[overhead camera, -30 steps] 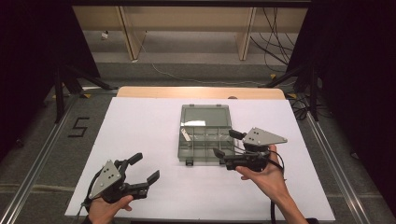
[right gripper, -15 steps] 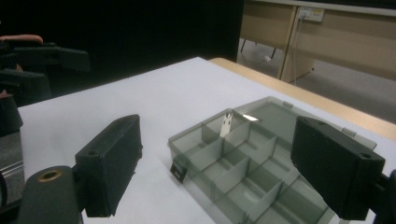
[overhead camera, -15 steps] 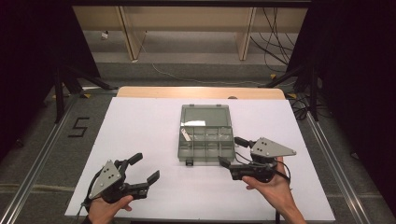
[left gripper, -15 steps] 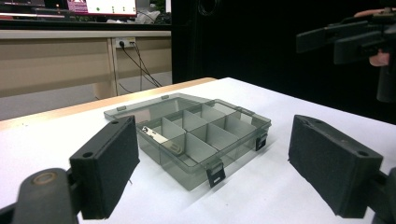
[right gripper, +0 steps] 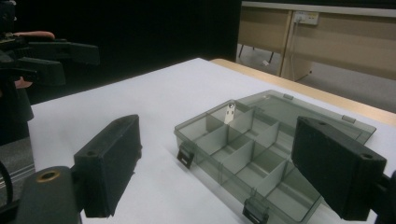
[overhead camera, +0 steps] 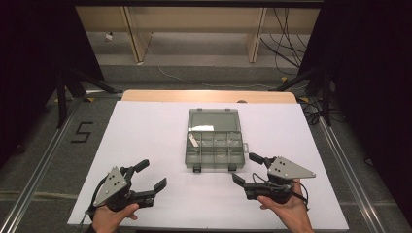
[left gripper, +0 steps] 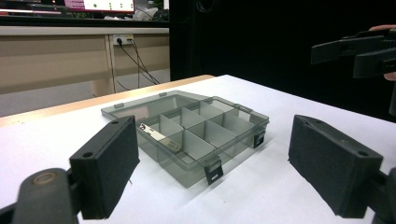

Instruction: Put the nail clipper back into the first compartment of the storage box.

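Observation:
A clear grey compartment box (overhead camera: pixel 214 144) lies open mid-table, its lid folded flat toward the far side. A small pale metal strip (overhead camera: pixel 194 141) leans in its far left compartment, also seen as the strip (left gripper: pixel 154 134) and the strip (right gripper: pixel 229 113). My left gripper (overhead camera: pixel 152 174) rests near the table's front left, open and empty, aimed at the box (left gripper: pixel 187 133). My right gripper (overhead camera: pixel 246 168) sits at the front right, just off the box's near right corner, open with nothing between its jaws, the box (right gripper: pixel 261 144) ahead of it.
White sheet covers the table (overhead camera: pixel 145 131), with a bare wooden strip (overhead camera: pixel 209 95) along the far edge. A black "5" mark (overhead camera: pixel 81 132) is on the floor at left. Metal rails (overhead camera: pixel 340 160) run along both sides. Tripod legs and cables stand beyond the table.
My right gripper has drawn back from the box's near right corner toward the table's front right. The left gripper and the box have stayed put.

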The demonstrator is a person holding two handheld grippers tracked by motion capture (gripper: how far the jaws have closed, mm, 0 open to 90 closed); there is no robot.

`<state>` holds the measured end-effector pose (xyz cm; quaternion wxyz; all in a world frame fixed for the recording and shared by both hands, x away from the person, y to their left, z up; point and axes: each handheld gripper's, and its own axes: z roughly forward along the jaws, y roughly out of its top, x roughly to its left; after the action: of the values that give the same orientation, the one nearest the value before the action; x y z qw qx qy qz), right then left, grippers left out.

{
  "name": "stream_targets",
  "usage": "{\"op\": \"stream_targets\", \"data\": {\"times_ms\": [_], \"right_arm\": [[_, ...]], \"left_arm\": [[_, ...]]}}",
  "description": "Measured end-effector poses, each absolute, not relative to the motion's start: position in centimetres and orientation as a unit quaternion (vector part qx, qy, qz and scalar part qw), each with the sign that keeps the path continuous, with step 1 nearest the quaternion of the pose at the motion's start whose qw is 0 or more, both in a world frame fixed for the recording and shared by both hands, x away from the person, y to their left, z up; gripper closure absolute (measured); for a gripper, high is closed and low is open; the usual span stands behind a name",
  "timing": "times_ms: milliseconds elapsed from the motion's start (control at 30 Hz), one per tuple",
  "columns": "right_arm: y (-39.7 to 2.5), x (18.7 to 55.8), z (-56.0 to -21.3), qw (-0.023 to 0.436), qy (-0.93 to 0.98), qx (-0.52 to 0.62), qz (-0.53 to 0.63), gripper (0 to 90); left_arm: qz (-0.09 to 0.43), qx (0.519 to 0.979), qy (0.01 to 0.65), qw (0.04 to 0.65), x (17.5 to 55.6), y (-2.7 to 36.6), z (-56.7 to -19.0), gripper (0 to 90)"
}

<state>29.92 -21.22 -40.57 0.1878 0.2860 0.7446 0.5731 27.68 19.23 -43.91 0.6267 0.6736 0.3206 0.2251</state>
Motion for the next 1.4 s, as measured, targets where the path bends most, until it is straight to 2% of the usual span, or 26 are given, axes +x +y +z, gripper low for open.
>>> {"op": "stream_targets", "data": {"times_ms": [167,700,933,1400], "right_arm": [[-21.5,29.5,-41.2,0.201,0.747,0.292,0.562,16.3],[-22.2,28.4,-42.3,0.181,0.756,0.299,0.554,15.9],[-22.5,28.3,-42.5,0.197,0.756,0.296,0.550,15.9],[-22.5,28.3,-42.6,0.189,0.756,0.300,0.550,15.8]], "left_arm": [[0.223,0.675,0.320,0.627,27.7,19.2,-44.0,15.6],[0.221,0.676,0.319,0.626,27.6,19.1,-44.0,15.6],[0.222,0.676,0.319,0.626,27.6,19.1,-43.9,15.6],[0.222,0.677,0.317,0.626,27.6,19.1,-44.0,15.6]]}}
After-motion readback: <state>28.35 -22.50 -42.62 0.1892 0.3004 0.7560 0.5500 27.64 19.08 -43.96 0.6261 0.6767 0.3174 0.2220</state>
